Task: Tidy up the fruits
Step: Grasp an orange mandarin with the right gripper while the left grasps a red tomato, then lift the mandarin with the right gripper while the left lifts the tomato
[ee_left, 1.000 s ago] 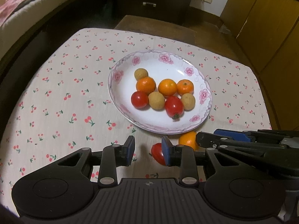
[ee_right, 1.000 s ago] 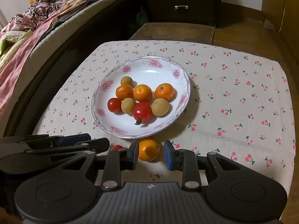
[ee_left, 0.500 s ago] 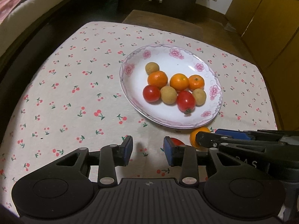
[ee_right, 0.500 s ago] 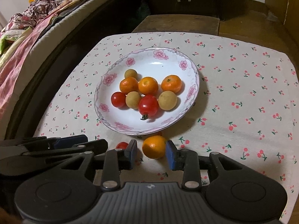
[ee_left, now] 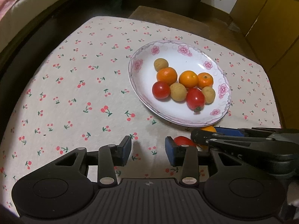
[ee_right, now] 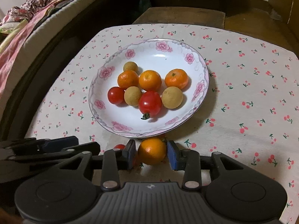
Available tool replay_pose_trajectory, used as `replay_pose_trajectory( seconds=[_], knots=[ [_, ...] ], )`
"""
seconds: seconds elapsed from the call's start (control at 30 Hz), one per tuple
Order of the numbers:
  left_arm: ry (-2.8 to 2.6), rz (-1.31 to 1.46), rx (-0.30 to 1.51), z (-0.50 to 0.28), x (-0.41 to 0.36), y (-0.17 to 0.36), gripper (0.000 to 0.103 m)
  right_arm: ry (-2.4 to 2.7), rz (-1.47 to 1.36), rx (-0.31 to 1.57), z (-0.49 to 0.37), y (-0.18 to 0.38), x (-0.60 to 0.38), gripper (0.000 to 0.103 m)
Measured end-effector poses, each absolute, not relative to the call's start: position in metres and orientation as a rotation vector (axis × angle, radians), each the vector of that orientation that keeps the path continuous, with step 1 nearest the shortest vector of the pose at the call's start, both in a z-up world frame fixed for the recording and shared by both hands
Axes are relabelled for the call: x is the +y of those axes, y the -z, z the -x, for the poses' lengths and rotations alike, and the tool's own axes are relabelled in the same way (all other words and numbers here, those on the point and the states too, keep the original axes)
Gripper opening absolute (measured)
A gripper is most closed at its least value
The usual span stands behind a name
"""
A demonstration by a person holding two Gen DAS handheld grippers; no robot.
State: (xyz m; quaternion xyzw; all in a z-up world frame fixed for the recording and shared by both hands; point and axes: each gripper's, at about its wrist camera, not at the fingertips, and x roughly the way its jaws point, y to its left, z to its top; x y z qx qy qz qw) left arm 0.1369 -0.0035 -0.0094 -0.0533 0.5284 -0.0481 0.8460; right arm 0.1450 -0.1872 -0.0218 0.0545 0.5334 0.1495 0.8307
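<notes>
While both tongs hang over the near edge of the table (ee_left: 56, 85), we note what differs from a second ago. On the left gripper (ee_left: 148, 150) the jaws have just been opening; they now stand apart over bare cloth, nothing between them. Earlier the loose tomato (ee_left: 184, 141) showed just inside its right finger; now it lies outside that finger, beside it. In the left view the plate (ee_left: 138, 63) has drifted from centre toward the right.

On the right gripper (ee_right: 151, 154) the jaws have also just been opening. An orange (ee_right: 152, 151) sits between the pads (ee_right: 172, 156), on the cloth just off the plate's near rim. We see a thin gap on each side, so we read the pads as not pressing; the gap at the left pad is hard to judge. A second ago the orange sat further ahead, at the fingertips; now it is deeper between them.

Plate contents match the earlier frame: three oranges, two tomatoes and three tan round fruits, bunched at the middle.

Hidden or unclear: from the right wrist the loose tomato shows only as a red sliver behind the left finger. From the left wrist the right gripper covers most of the orange, leaving a small top arc. Both views are cut off below by the gripper bodies.
</notes>
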Motion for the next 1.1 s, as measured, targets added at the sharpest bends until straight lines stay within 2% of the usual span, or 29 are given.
replay_pose_trajectory(
  seconds=[0.6,1.1],
  knots=[
    [0.122,0.117,1.121,-0.138,-0.014,0.011,0.055,-0.300,-0.049,1.113,-0.136,0.017,-0.199,0.035],
    [0.147,0.086,1.132,-0.140,-0.055,0.016,0.055,-0.246,-0.080,1.108,-0.117,0.014,-0.240,0.035]
  ],
)
